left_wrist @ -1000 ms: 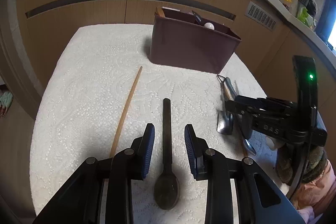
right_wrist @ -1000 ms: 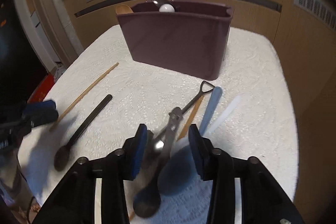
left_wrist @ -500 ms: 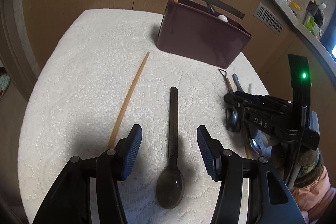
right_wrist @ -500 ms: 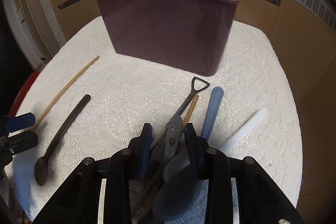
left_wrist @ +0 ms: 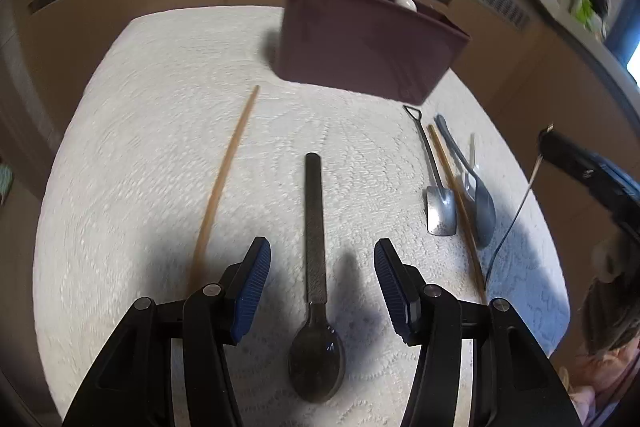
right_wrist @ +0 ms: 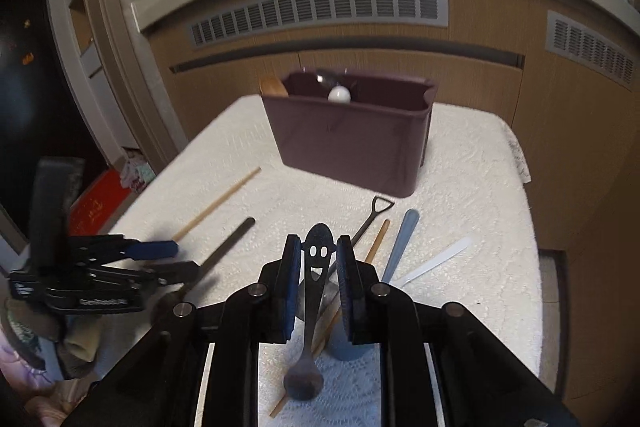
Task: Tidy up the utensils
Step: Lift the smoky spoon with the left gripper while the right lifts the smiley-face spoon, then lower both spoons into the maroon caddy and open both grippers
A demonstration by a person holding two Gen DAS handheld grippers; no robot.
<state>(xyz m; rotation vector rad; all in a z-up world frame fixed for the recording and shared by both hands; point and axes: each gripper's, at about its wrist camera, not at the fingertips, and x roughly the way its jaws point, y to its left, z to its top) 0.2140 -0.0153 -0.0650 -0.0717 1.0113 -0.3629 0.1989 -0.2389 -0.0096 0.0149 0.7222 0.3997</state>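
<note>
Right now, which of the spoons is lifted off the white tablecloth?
The dark metal spoon with a smiley-face handle, clamped in the right claw. The black spoon and shovel-shaped spoon lie flat.

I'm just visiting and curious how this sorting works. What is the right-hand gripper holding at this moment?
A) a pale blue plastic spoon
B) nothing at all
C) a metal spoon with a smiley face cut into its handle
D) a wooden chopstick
C: in the right wrist view the right gripper is closed on the smiley-face spoon, which hangs lifted off the white cloth, its bowl dangling below the pads.
</note>
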